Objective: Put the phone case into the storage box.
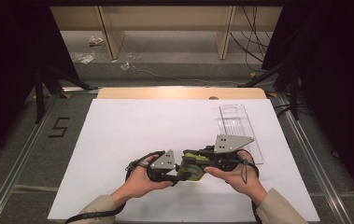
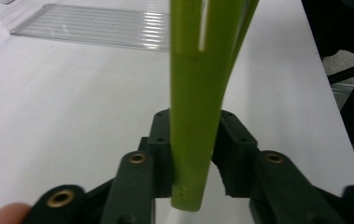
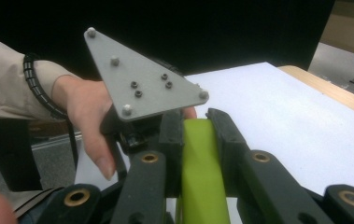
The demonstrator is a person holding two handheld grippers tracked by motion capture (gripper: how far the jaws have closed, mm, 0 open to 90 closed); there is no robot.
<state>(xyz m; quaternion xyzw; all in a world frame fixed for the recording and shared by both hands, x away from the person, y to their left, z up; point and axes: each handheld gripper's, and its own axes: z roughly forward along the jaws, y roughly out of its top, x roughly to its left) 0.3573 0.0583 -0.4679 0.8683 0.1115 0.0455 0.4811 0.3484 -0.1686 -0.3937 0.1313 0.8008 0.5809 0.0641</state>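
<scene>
- The left tool [image 2: 191,140] has its black jaws pressed together on a green plastic piece [image 2: 198,102], which runs up between them and past the top of the left gripper view.
- The right tool [image 3: 198,135] is clamped on the same green plastic piece [image 3: 201,172]; in the right gripper view the piece fills the gap between the jaws from the bottom edge up to their tips.
- In the high view the green plastic piece [image 1: 191,167] sits between the two tools, the left tool [image 1: 177,169] at its left end and the right tool [image 1: 202,163] at its right, all above the near middle of the bench.
- The left gripper view alone shows a narrow slot in the upper part of the piece and two small dots near its lower end; the high view gives only a green patch half covered by the tools.
- The right gripper view shows the left hand [image 3: 86,116] and the grey three-cornered plate of the left tool just beyond the piece.
- The high view shows both hands, left [image 1: 139,179] and right [image 1: 237,175], gripping the tools close together.
- A clear ribbed plastic tray [image 1: 239,128] lies on the white bench [image 1: 132,135], to the right of and farther off than the tools, apart from the piece; the left gripper view shows the clear ribbed plastic tray [image 2: 95,25] lying flat behind the piece.
</scene>
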